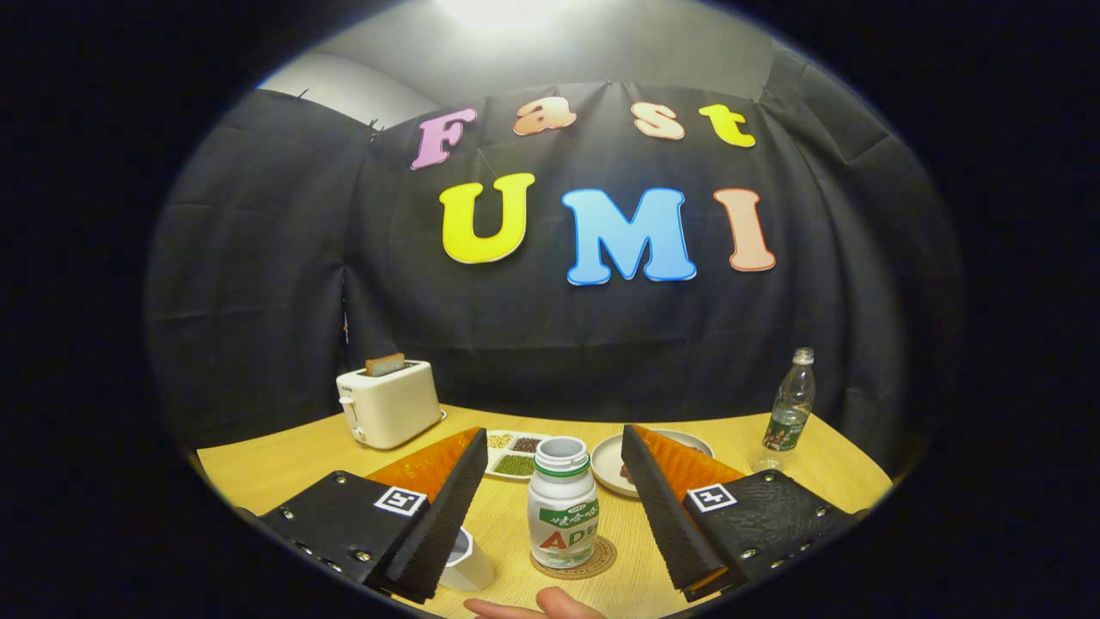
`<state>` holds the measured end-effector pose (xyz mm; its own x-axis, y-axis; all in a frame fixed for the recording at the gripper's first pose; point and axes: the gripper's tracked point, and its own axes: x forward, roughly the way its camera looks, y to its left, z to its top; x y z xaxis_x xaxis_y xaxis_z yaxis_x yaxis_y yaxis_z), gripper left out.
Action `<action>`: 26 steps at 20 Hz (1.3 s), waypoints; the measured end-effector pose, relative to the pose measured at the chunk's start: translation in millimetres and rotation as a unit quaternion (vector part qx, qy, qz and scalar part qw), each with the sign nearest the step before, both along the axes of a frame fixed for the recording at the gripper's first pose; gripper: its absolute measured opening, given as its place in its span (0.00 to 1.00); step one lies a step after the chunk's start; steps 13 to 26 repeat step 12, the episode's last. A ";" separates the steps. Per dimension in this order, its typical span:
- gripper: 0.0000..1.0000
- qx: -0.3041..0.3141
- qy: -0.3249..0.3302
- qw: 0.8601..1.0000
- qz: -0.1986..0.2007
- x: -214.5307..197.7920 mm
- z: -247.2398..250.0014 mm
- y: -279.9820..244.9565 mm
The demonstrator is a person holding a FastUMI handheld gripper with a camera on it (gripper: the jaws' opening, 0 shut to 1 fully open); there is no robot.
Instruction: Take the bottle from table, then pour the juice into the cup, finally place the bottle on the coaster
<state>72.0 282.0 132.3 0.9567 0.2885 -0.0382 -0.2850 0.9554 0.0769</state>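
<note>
Standing wide open around the bottle (563, 503) on its coaster (574, 559), jaws gripping nothing; risking knocking the uncapped bottle over.

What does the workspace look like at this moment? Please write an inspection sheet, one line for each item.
Surface: wooden table, lit from above.
Job's things: white bottle, cap off, upright on the coaster; white cup beside it, partly behind one finger.
Clutter: toaster holding a slice; divided dish of grains; plate; clear water bottle.
Grippers: gripper jaws open, either side of the white bottle, not touching.
Cables: nothing seen.
Surroundings: black cloth wall; a person's finger at the near edge.
</note>
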 end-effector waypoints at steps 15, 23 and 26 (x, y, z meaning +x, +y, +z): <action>0.95 -0.006 -0.056 0.997 -0.056 -58.2 53.9 -116.9; 0.95 -0.006 -0.056 0.997 -0.056 -58.2 53.9 -116.9; 0.95 -0.006 -0.056 0.997 -0.056 -58.2 53.9 -116.9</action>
